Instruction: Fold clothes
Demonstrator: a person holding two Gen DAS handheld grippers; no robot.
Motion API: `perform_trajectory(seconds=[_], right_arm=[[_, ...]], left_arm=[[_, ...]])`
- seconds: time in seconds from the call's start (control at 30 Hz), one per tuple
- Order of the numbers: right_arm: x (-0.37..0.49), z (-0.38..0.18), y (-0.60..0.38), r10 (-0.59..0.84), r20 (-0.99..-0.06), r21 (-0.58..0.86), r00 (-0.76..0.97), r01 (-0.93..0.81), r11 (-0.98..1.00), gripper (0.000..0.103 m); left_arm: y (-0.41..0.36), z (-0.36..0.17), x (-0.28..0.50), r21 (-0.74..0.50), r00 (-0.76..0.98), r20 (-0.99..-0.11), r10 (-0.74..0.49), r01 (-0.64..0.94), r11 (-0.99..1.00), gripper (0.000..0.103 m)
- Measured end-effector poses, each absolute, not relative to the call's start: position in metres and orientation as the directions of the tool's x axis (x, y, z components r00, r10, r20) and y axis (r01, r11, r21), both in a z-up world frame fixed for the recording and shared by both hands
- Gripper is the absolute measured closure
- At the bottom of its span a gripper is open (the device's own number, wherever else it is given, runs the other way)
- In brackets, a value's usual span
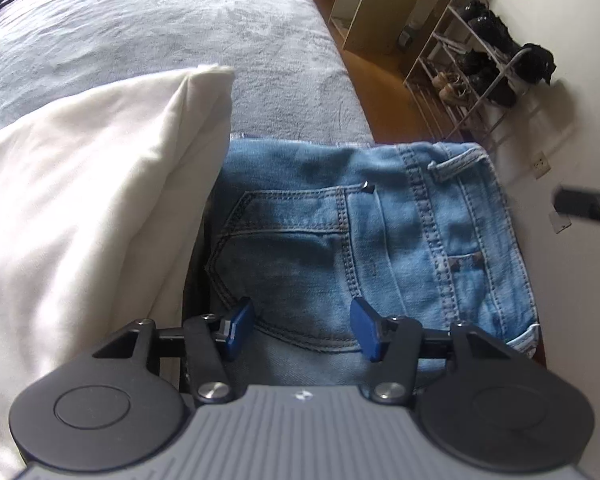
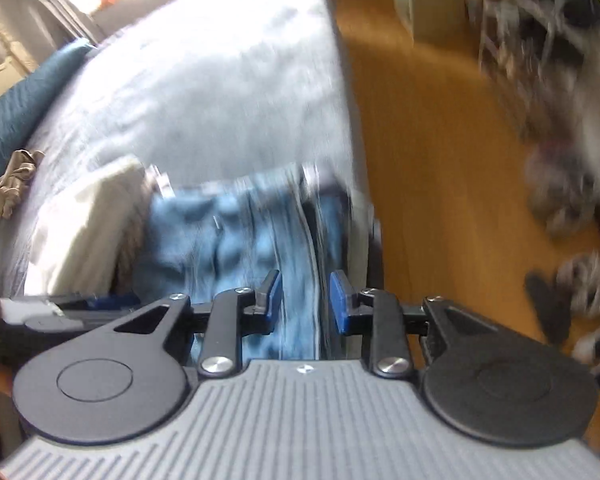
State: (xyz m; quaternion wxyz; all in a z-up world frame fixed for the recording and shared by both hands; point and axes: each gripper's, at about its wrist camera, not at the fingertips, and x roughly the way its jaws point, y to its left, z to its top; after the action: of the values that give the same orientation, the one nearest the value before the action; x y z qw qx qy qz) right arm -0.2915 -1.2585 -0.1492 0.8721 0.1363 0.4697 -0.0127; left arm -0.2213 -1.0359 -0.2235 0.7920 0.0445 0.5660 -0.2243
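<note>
Folded blue jeans (image 1: 364, 236) lie at the near corner of a grey bed (image 1: 160, 28), back pocket up, beside a folded white garment (image 1: 80, 208). My left gripper (image 1: 302, 328) is open and empty, just above the near edge of the jeans. In the blurred right wrist view the jeans (image 2: 228, 248) and the white garment (image 2: 84, 224) show too. My right gripper (image 2: 305, 300) is open and empty above the jeans' right edge. A dark bit of the right gripper shows at the right edge of the left wrist view.
The bed's right edge drops to a wooden floor (image 2: 428, 168). A wire shoe rack (image 1: 476, 68) with shoes stands against the white wall. A beige cabinet (image 1: 364, 4) stands beyond. A crumpled tan cloth (image 2: 14, 180) and a teal pillow (image 2: 24, 112) lie at the bed's left.
</note>
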Motion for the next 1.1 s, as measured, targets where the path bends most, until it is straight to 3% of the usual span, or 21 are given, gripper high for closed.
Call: perform_trajectory(seconds=[0.17,0.3,0.43,0.57,0.8,1.1], right_arm=[[-0.245,-0.152,-1.234,0.084,-0.796,0.097,0.599,-0.011,0.995,0.082],[-0.208,-0.205,-1.251,0.003,-0.88,0.05,0.474,0.087,0.995,0.088],[-0.212,-0.205,-1.274,0.017,-0.895,0.122,0.446,0.208,0.97,0.088],[-0.24,-0.171,-1.257,0.062,-0.862,0.156,0.504,0.147,0.977,0.089],[-0.256,-0.221,-1.224,0.033,-0.931,0.075,0.363,0.1,0.992,0.089],[-0.282,-0.201,-1.211,0.093,-0.936,0.119,0.34,0.057,0.991,0.09]], left_arm=[[-1.044,-0.224,-0.23,-0.139,0.279,-0.914,-0.293,0.466,0.874,0.05],[-1.048,-0.231,-0.234,-0.123,0.271,-0.92,-0.282,0.484,0.867,0.05],[-1.048,-0.22,-0.229,-0.153,0.243,-0.923,-0.299,0.482,0.863,0.049],[-1.051,-0.218,-0.218,-0.185,0.167,-0.944,-0.284,0.443,0.877,0.048],[-1.063,-0.225,-0.204,-0.216,0.082,-0.961,-0.265,0.378,0.9,0.042],[-1.073,-0.23,-0.201,-0.172,0.066,-0.975,-0.213,0.386,0.906,0.034]])
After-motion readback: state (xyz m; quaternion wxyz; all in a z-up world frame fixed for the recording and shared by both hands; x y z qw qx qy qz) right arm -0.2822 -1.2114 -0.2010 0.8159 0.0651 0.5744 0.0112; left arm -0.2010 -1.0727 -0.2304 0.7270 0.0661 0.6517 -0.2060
